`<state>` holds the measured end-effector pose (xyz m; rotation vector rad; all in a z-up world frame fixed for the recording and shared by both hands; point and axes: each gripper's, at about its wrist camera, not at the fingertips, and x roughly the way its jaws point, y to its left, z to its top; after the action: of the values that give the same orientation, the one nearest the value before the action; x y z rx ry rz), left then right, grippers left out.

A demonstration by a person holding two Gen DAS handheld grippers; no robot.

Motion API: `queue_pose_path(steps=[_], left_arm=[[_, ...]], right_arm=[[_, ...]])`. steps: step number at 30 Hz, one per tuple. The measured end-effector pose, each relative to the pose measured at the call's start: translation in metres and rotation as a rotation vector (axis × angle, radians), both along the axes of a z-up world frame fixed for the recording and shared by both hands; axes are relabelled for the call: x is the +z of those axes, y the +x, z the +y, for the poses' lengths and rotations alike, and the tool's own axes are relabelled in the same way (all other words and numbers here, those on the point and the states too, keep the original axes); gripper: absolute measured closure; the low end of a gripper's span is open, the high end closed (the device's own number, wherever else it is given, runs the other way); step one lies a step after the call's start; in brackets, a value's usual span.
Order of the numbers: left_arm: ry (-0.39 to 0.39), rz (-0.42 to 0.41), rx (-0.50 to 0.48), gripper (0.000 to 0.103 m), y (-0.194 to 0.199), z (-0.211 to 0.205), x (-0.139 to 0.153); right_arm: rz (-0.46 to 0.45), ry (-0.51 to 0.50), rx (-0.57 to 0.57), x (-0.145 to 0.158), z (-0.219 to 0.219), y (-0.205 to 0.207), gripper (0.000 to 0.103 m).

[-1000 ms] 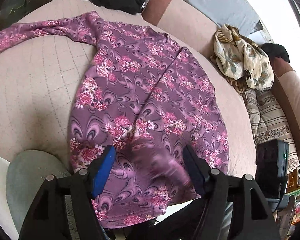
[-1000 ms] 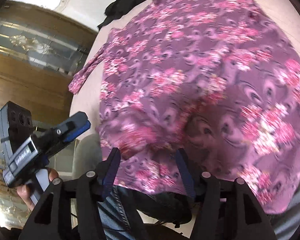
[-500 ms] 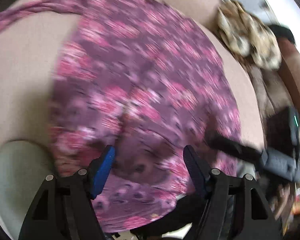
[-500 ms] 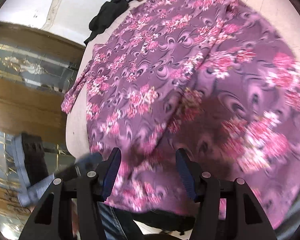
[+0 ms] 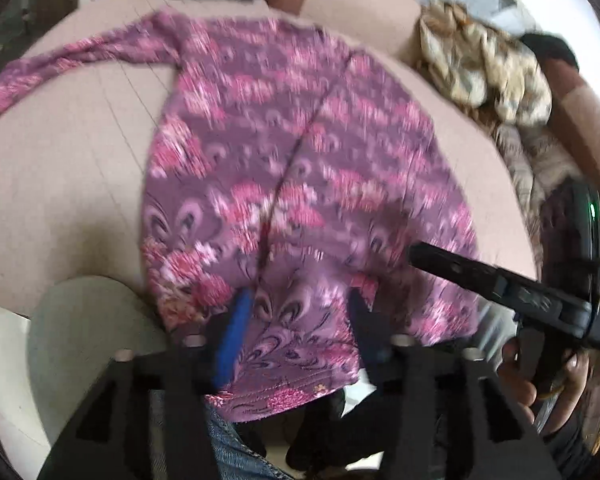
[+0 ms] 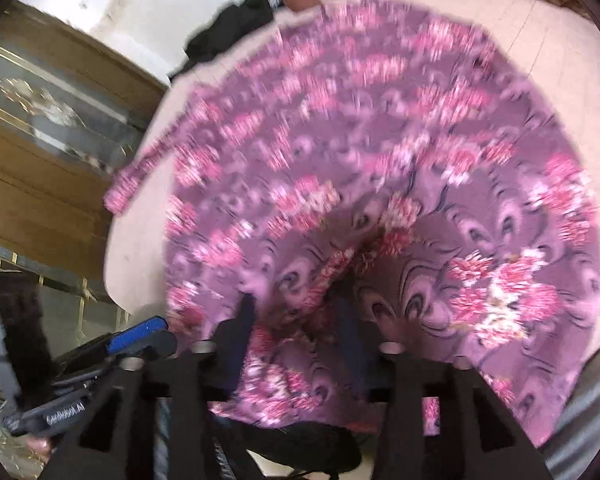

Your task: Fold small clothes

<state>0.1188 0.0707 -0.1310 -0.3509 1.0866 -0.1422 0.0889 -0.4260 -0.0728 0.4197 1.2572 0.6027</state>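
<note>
Two grippers worked the near hem of the purple floral top (image 5: 300, 168), which lay spread ahead of them on the sofa cushion (image 5: 68, 168). Our left gripper (image 5: 296, 320) had just been narrowing, our right gripper (image 6: 296, 320) reopening; both straddled fabric, grip unclear, presumably to lift it.

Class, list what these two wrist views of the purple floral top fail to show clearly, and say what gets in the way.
- Left wrist view: the top's print is smeared by motion blur.
- Left wrist view: the left gripper covers part of the hem, so grip is unclear.
- Right wrist view: a raised fold hides the right gripper's fingertips.
- Right wrist view: the right sleeve cannot be made out.
</note>
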Motion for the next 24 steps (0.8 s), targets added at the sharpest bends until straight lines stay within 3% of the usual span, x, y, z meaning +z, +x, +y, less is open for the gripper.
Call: queue_pose_path(steps=[1, 2, 5, 8, 14, 21, 24], left_arm=[[0.005, -0.031, 0.011, 0.041, -0.002, 0.002, 0.010], [0.018, -0.062, 0.019, 0.038, -0.004, 0.003, 0.021], [0.072, -0.155, 0.046, 0.033, -0.010, 0.003, 0.054], [0.068, -0.194, 0.062, 0.030, -0.017, 0.000, 0.073], [0.037, -0.200, 0.084, 0.030, -0.036, -0.006, 0.085], [0.040, -0.205, 0.133, 0.029, -0.051, -0.001, 0.092], [-0.003, -0.180, 0.163, 0.029, -0.047, 0.009, 0.086]], right_arm=[[-0.021, 0.003, -0.022, 0.009, -0.006, -0.001, 0.033], [-0.040, 0.007, -0.043, 0.017, -0.013, -0.003, 0.031], [-0.072, 0.019, -0.093, 0.039, -0.033, -0.010, 0.030], [-0.096, 0.018, -0.121, 0.055, -0.044, -0.019, 0.030], [-0.127, 0.057, -0.120, 0.078, -0.052, -0.036, 0.030], [-0.209, -0.001, -0.125, 0.102, -0.051, -0.049, 0.028], [-0.241, -0.025, -0.110, 0.111, -0.047, -0.050, 0.028]])
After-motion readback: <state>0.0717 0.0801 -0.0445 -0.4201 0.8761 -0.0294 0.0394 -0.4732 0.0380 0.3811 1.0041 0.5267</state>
